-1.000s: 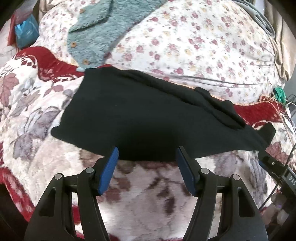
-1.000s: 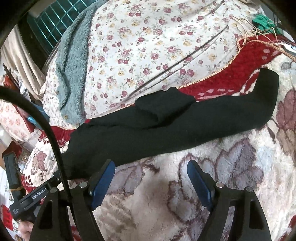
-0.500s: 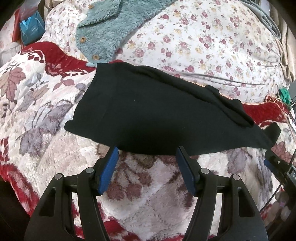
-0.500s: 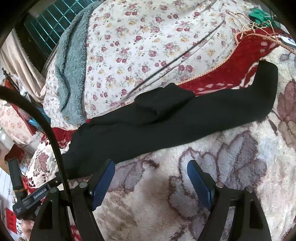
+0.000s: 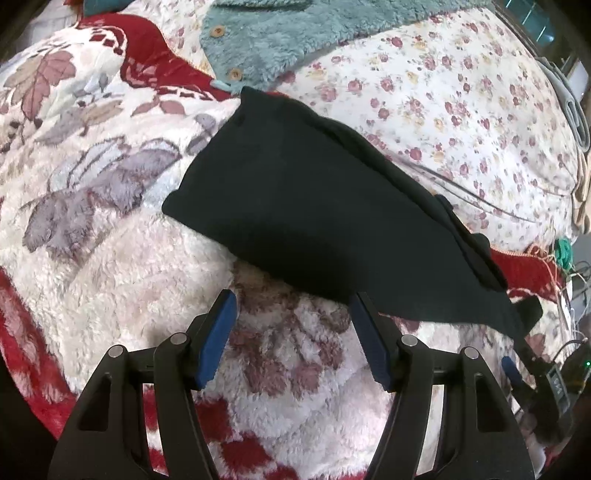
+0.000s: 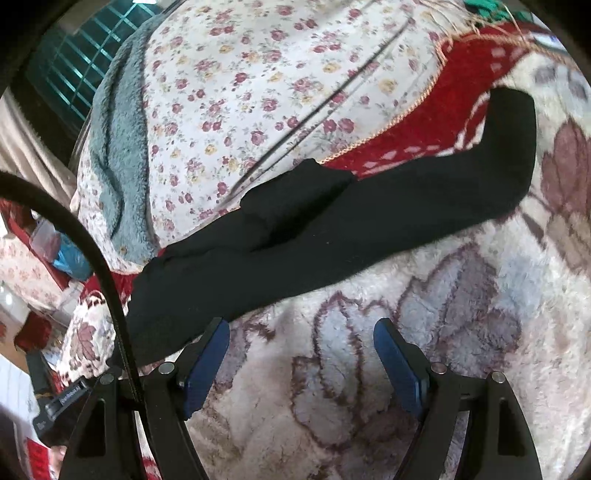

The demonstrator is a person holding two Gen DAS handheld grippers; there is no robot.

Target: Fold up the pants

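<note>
Left wrist view alone shows buttons [image 5: 219,31] beyond black pants [image 5: 314,206]; both grippers' jaws gape empty.

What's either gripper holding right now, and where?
Nothing. Left gripper and right gripper are both open, short of the black pants.

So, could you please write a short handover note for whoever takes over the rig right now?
Left gripper: open, empty, hovering just short of the near edge of the black pants.
Right gripper: open, empty, over the plush blanket near the pants' edge.
Pants lie lengthwise across the blanket, apparently folded leg over leg, a small flap turned up mid-length, far edge against the floral quilt.
Left to do: fold the length over, tidy.
</note>
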